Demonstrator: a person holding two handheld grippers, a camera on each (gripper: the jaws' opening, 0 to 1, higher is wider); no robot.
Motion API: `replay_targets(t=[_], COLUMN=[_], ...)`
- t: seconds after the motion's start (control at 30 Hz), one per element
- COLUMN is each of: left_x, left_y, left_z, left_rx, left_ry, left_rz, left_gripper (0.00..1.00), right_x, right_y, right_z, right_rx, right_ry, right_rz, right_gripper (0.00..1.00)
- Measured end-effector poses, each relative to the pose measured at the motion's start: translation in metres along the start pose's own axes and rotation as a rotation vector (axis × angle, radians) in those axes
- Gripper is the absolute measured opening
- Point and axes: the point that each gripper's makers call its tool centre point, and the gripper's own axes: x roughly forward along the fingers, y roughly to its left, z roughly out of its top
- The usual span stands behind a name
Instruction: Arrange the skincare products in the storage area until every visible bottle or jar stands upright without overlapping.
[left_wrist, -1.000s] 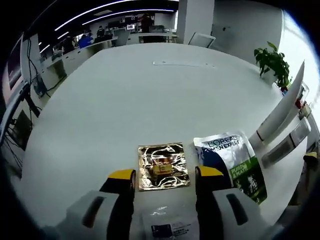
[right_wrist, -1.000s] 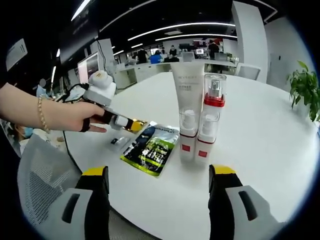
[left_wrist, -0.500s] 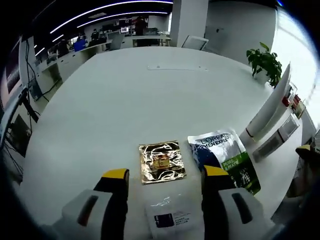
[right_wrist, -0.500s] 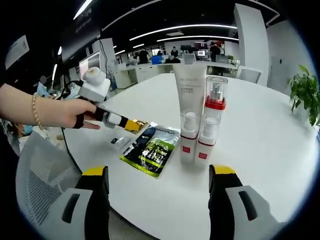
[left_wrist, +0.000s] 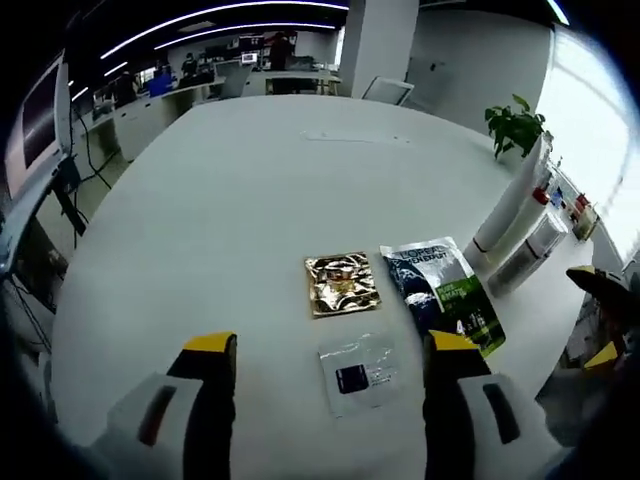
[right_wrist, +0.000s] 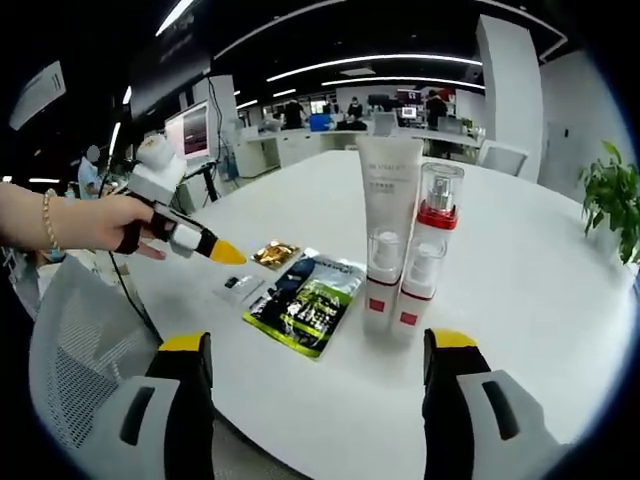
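In the right gripper view a white tube (right_wrist: 388, 190) and a clear-capped bottle with a red collar (right_wrist: 437, 205) stand upright mid-table, with two shorter red-labelled bottles (right_wrist: 380, 285) close in front of them. A green sachet (right_wrist: 310, 300), a gold sachet (right_wrist: 275, 254) and a small clear sachet (right_wrist: 238, 286) lie flat to their left. My right gripper (right_wrist: 318, 345) is open and hangs short of the table edge. A hand holds my left gripper (right_wrist: 225, 254) above the sachets. In its own view the left gripper (left_wrist: 330, 345) is open over the clear sachet (left_wrist: 358, 372), gold sachet (left_wrist: 343, 284) and green sachet (left_wrist: 440, 295).
The round white table (left_wrist: 250, 190) stretches far beyond the sachets. A potted plant (left_wrist: 515, 125) stands at its far right edge, behind the tube and bottles (left_wrist: 510, 215). A grey mesh chair (right_wrist: 70, 340) sits off the table's near-left edge. Office desks and people fill the background.
My left gripper has drawn back and up from the sachets, so all three now lie ahead of its jaws. The right gripper and the bottles have stayed nearly still.
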Motion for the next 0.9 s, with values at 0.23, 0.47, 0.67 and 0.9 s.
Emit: replay_targets(t=[0.23,0.47,0.67,0.9], left_x=[-0.029,-0.05,-0.058,-0.066], left_y=[0.001,0.002,0.007,0.016], left_z=[-0.015,-0.019,-0.02,-0.022], left_rx=[-0.008,-0.01,-0.009,0.011], left_ry=[-0.043,-0.088,-0.11,-0.128], left_rz=[-0.044,-0.076,-0.075,-0.073], left_gripper=[0.93,0.97,0.97,0.99], right_x=[-0.001,-0.001,-0.002,-0.003], right_y=[-0.005,-0.008,-0.01,-0.011], right_z=[0.0,0.001,0.001,0.0], right_rx=[0.023,0.035,0.054,0.056], right_ry=[-0.011,-0.015,-0.016,-0.012], right_rz=[-0.013,-0.024,-0.033,-0.04], right_gripper=[0.88,0.9,0.9,0.9])
